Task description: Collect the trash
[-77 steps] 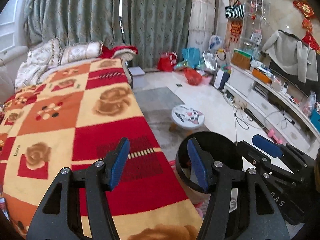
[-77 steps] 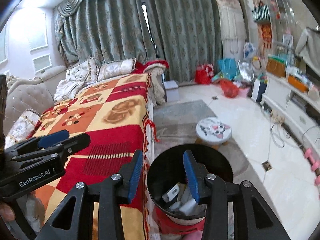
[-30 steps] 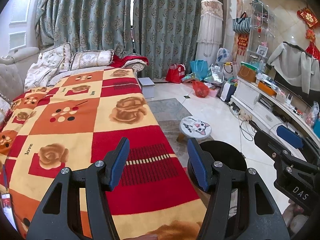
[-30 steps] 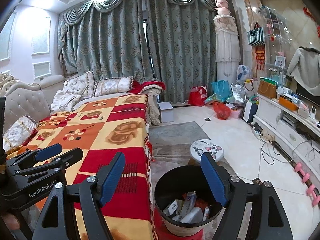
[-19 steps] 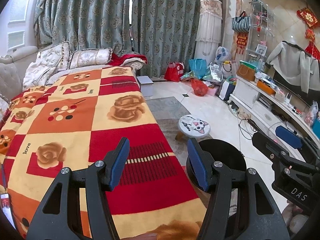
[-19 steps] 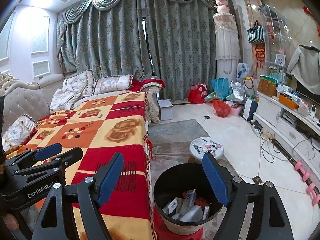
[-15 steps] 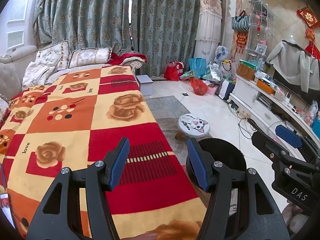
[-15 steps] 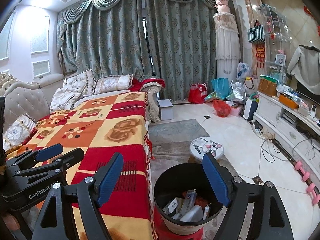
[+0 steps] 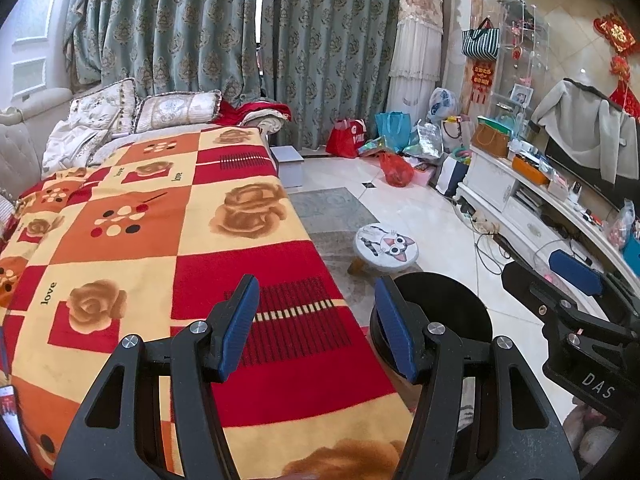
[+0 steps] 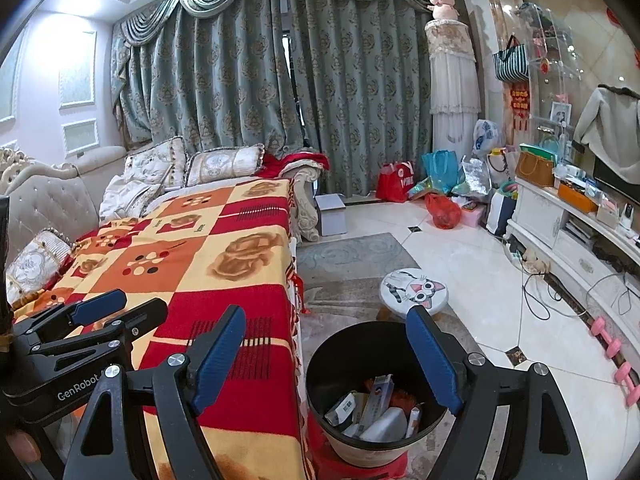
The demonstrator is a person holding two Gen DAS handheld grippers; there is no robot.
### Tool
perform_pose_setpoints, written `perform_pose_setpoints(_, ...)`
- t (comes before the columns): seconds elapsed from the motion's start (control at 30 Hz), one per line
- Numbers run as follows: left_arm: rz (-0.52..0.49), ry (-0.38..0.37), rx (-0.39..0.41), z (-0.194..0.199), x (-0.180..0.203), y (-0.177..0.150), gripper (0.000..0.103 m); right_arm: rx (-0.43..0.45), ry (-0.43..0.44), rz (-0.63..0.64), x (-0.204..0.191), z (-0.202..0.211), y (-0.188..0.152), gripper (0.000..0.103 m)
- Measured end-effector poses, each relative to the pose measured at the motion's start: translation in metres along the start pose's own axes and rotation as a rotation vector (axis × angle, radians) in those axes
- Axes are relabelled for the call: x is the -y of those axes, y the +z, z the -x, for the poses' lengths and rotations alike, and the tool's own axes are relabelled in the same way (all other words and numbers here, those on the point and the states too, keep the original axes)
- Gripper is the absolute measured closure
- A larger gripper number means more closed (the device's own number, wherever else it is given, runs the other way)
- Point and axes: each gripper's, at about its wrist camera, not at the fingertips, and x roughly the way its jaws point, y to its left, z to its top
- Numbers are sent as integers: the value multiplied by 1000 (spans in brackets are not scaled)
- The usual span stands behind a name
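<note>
A black trash bin (image 10: 356,344) stands on the floor beside the sofa, holding several boxes and a white bottle (image 10: 386,420). My right gripper (image 10: 326,320) hovers above and just short of the bin, open, with nothing between its blue pads. My left gripper (image 9: 316,292) is open and empty over the red edge of the blanket (image 9: 168,220). The bin (image 9: 440,300) lies just right of it, partly hidden by the right finger. Each gripper shows in the other's view: the left gripper (image 10: 120,306) over the blanket, the right gripper (image 9: 576,276) at the far right.
A round cat-face stool (image 10: 416,290) stands just beyond the bin on a grey rug (image 10: 352,256). Bags (image 10: 440,168) crowd the floor by the curtains. A white TV cabinet (image 10: 560,224) with cables runs along the right; pink dumbbells (image 10: 616,348) lie nearby.
Both grippers have risen and drawn back from the bin since the earliest frames, and the right jaws have spread wider. Over the last second the scene barely shifts.
</note>
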Motion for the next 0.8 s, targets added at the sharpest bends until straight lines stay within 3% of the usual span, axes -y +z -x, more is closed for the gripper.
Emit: perform_pose_setpoints(0.8, -10, -3, -5, -3, 5, -9, 44, -6, -4, -7, 4, -1, -1, 21)
